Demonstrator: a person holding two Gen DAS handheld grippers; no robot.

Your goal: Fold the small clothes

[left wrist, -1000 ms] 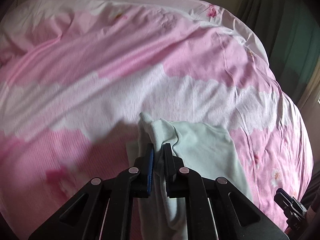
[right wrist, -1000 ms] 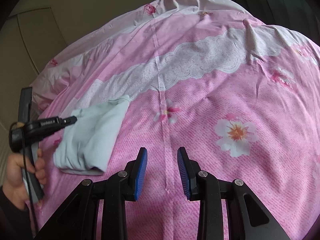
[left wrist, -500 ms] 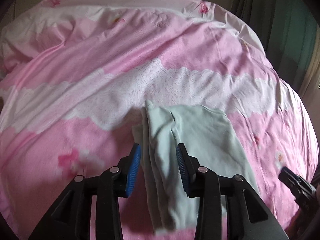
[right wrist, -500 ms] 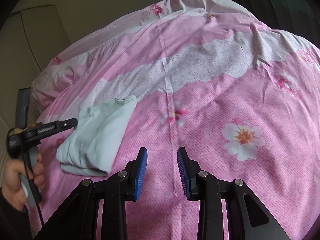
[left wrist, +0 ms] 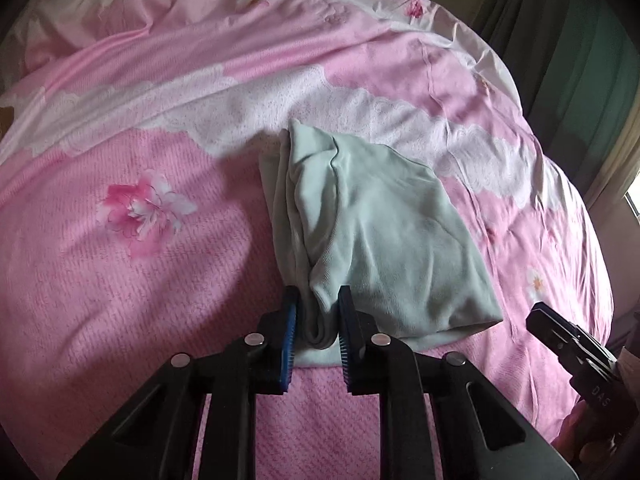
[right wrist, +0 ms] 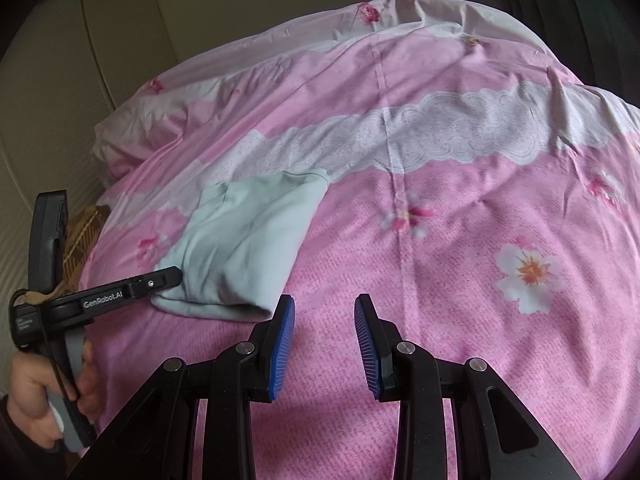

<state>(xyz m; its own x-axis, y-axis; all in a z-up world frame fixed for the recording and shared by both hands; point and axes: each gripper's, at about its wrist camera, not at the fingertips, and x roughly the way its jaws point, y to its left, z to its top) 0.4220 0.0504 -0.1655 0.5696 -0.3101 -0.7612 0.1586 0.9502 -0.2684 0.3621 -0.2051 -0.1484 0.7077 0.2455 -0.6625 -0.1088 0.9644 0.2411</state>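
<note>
A pale mint garment [left wrist: 384,232], folded into a rough rectangle, lies on the pink flowered bedspread [left wrist: 140,280], its far edge reaching onto the white lace-patterned band [right wrist: 440,132] that crosses the cover. The left tongs [left wrist: 318,320] sit low at the garment's near edge with their blue pads [left wrist: 289,336] parted, a bunched fold of the cloth lying between them; the pads flank it without squeezing it flat. From the right wrist view the left tongs [right wrist: 170,276] touch the near left corner of the garment [right wrist: 248,240]. The right tongs [right wrist: 324,340] hover wide open over bare bedspread, just to the right of the garment's near edge, holding nothing. A dark green curtain [left wrist: 576,48] hangs beyond the bed
</note>
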